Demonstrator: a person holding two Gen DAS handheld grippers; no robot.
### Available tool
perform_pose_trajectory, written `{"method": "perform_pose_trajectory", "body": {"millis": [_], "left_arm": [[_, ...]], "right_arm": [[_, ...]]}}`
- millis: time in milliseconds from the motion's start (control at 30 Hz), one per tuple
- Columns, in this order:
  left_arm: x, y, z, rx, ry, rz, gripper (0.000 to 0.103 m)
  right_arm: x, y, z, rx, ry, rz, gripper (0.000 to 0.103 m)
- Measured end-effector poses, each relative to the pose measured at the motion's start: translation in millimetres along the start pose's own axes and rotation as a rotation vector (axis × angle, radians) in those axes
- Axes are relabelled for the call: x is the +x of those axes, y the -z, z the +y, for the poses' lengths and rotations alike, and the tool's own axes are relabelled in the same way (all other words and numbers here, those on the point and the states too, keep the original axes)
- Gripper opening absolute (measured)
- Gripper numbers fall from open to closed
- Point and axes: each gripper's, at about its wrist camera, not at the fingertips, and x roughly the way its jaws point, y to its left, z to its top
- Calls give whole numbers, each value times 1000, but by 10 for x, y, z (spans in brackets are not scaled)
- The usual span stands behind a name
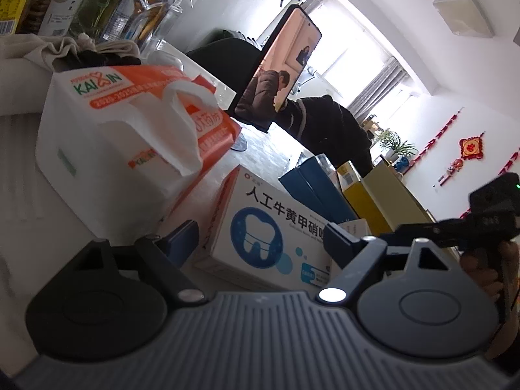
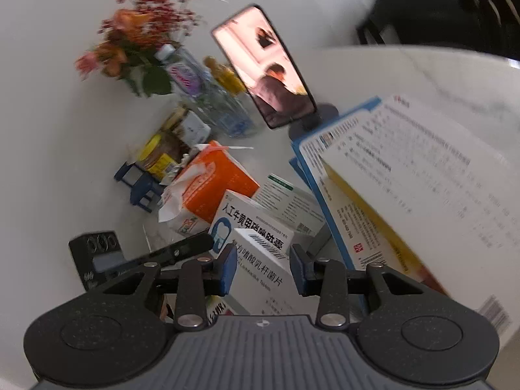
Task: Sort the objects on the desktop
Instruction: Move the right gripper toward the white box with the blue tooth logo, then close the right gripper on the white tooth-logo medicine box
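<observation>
Currently mid-sort on a cluttered white table [image 2: 406, 65]. Right gripper [image 2: 263, 268] tilted down over a white box [image 2: 260, 269] with a barcode; box sits between the blue pads [image 2: 227, 269], long axis running roughly along the fingers, away from the camera. Jaws narrow, straddling the box; pad contact not clear, frame slightly blurred, probably just short of a full pinch. Tooth box [image 2: 250, 221] right behind it, touching or nearly so; green-labelled box [image 2: 289, 201] further back, orange tissue pack [image 2: 211, 178] to the left. Big yellow-and-white carton [image 2: 406, 195] close on the right of the right gripper, tight clearance there.

Left gripper [image 1: 260, 243] low and nearly level, jaws wide, nothing gripped. Tooth box [image 1: 269, 227] directly ahead between the fingertips, flat on the table, long axis slanting across the jaws. Tissue pack [image 1: 130, 130] just beside it, upper left. Phone [image 1: 279, 65] upright on a stand behind.

Right hand nearer the white box, so likely next: finish closing, lift straight out without nudging the tooth box.
</observation>
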Motion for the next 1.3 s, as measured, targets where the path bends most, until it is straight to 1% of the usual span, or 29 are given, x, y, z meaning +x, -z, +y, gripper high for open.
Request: {"method": "perform_pose_trajectory", "body": {"millis": [133,300,400,467,533,667,733,933,1100,1167,1300], "left_arm": [[1,6,9,12,10,6,84],[11,11,-3,14,6,6,84],[18,15,-12,12,1,1,84],[17,19,-11,4,-3,-5,82],[10,26,-8,-6,-8,-13,79],[-4,47,-7,-22,-15,-25,73],[-18,55,-20,-30,-9,-39,72],[-77,46,-100,-31,11,-92,71],[-125,-14,-171,-31,28,-149,71],[-132,-36,-187,-38,37,-157,72],[-136,-42,-219,-37,35,-168,72]], "right_arm": [[161,-31,-15,70,20,13,40],[309,-58,25,118,42,17,47],[391,-76,28,141,58,23,54],[416,-89,23,149,62,20,58],[432,-101,19,153,64,16,60],[420,-106,16,147,65,-7,60],[395,-111,20,141,65,-27,60],[267,-133,55,108,44,-97,60],[153,-165,70,89,4,-144,60],[110,-173,86,77,-2,-163,60],[68,-178,113,62,-7,-171,60]]}}
